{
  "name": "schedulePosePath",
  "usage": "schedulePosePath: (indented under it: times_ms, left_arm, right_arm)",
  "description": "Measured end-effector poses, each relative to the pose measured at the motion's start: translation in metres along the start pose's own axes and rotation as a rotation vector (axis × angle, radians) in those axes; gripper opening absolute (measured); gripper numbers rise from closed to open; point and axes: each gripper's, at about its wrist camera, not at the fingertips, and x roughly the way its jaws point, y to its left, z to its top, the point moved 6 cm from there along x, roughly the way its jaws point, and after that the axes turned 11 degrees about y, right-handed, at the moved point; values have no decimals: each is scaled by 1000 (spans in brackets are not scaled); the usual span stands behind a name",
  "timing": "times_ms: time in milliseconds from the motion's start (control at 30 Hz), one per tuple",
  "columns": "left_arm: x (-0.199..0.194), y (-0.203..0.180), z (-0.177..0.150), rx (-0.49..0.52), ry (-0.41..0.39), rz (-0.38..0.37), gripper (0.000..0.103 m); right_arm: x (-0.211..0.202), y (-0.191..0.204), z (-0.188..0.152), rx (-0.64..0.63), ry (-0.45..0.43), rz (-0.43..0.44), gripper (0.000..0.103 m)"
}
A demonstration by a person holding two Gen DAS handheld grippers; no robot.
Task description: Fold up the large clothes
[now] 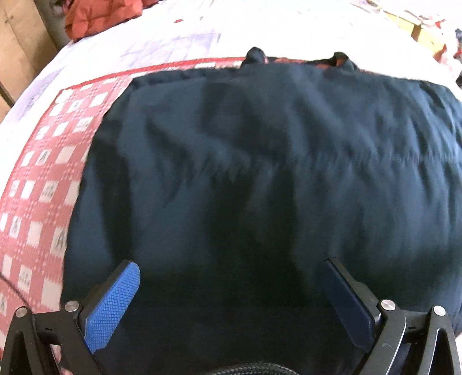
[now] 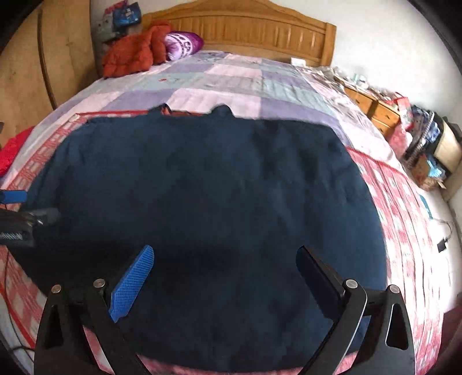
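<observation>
A dark navy garment (image 1: 260,173) lies spread over a red-and-white checked cloth (image 1: 37,187) on the bed (image 1: 173,37), its far edge bunched at two points. The left gripper (image 1: 231,305) hovers over its near part, jaws wide apart (nothing between them). An orange garment (image 1: 101,14) lies far left.
</observation>
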Motion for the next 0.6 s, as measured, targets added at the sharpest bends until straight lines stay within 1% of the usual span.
schedulePosePath:
  times_ms: [67, 167, 267, 300, 367, 400, 433, 467, 500, 533, 567, 600]
  left_arm:
    - [2, -4, 15, 1, -10, -11, 103]
    - [6, -8, 40, 5, -35, -6, 103]
    - [16, -8, 56, 14, -44, 6, 103]
    - [20, -5, 58, 18, -37, 6, 103]
    - [30, 1, 57, 5, -4, -18, 103]
    - [32, 5, 54, -13, 13, -43, 103]
    - [30, 8, 51, -23, 15, -48, 103]
    - [26, 9, 48, -24, 12, -39, 103]
    - [19, 10, 42, -21, 5, -11, 103]
    - [10, 10, 34, -17, -5, 19, 103]
    - [-2, 9, 24, -18, -16, 19, 103]
    - [-10, 9, 17, -23, -20, 12, 103]
  right_arm:
    - [6, 14, 22, -27, -10, 7, 102]
    - [17, 25, 48, -50, -11, 9, 102]
    - [41, 31, 70, -50, 34, 27, 102]
    - [57, 30, 73, -47, 87, 24, 102]
    - [70, 14, 72, -10, 122, 12, 102]
    - [72, -5, 71, 72, 133, -4, 102]
    - [69, -21, 65, 132, 137, -2, 102]
    - [62, -35, 60, 210, 137, 5, 102]
    - [53, -42, 55, 252, 131, 11, 102]
    - [43, -41, 49, 263, 128, 29, 102]
    - [30, -35, 42, 247, 119, 55, 102]
    - [15, -25, 33, 216, 114, 62, 102]
